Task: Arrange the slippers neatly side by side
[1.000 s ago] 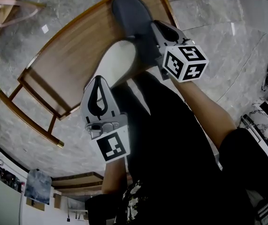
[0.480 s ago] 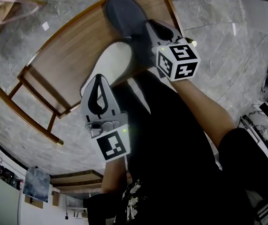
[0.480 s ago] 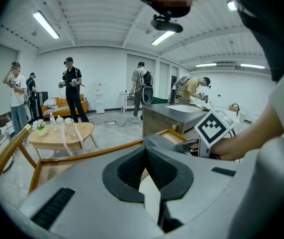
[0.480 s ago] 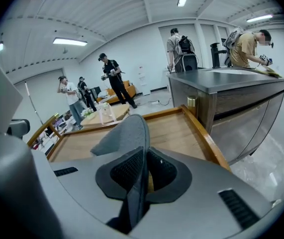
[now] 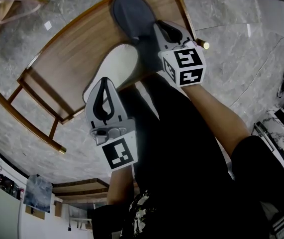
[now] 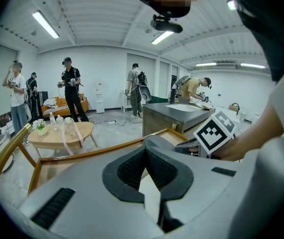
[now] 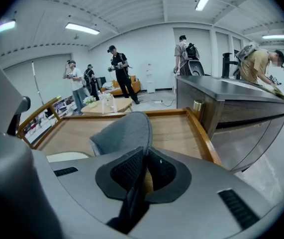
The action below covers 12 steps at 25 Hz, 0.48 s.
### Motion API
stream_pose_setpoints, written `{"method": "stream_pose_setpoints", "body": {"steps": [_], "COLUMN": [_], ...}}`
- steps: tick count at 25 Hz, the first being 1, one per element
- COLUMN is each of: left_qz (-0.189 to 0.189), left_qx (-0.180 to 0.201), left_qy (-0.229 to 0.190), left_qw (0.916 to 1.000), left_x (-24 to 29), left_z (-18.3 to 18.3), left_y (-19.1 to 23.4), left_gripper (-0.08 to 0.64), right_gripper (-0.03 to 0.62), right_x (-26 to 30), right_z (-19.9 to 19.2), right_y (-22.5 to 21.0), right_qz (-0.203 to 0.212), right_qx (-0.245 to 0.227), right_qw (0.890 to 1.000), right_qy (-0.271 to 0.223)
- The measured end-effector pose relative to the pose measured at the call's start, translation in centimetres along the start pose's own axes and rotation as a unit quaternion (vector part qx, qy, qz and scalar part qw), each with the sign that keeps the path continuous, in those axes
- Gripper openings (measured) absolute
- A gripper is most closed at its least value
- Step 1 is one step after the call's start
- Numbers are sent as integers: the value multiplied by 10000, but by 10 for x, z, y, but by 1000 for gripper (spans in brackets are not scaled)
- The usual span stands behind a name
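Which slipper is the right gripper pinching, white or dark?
The dark grey slipper, clamped by the right gripper; the white slipper is in the left gripper.

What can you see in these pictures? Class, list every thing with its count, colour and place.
grey slipper: one, grey, at the far end of the table, beside the white one
white slipper: one, white, at the table's near edge
wooden table: one, brown with a raised rim, on the floor
floor: one, grey stone, under the table
round side table: one, light wood, in the background
counter: one, dark grey, beyond the wooden table
people: at least five, standing in the background
left gripper: one, grey, shut on the white slipper's edge
right gripper: one, grey, shut on the grey slipper's edge
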<state>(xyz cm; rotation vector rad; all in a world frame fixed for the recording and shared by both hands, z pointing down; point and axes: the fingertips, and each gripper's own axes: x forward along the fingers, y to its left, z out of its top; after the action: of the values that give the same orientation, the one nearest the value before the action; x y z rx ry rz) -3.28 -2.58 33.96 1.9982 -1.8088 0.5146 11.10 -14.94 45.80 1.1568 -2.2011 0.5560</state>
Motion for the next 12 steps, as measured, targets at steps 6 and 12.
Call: {"method": "stream_pose_setpoints", "body": {"steps": [6,12], "left_qz": [49,133], "left_qx": [19,-16], "left_qy": [37,-14], "left_qw": [10000,9999], "left_x": [-4,-7], "left_z": [0,2], "left_y": [-2,-2], "left_gripper": [2,2], "right_gripper": [41,72], "right_x": [-2,-11], "right_z": [1,12], "right_y": [7,5], "right_qz": [55,87], "right_qx": [-567,-633], "right_qw": [9984,9976], "right_qy": [-60,-249]}}
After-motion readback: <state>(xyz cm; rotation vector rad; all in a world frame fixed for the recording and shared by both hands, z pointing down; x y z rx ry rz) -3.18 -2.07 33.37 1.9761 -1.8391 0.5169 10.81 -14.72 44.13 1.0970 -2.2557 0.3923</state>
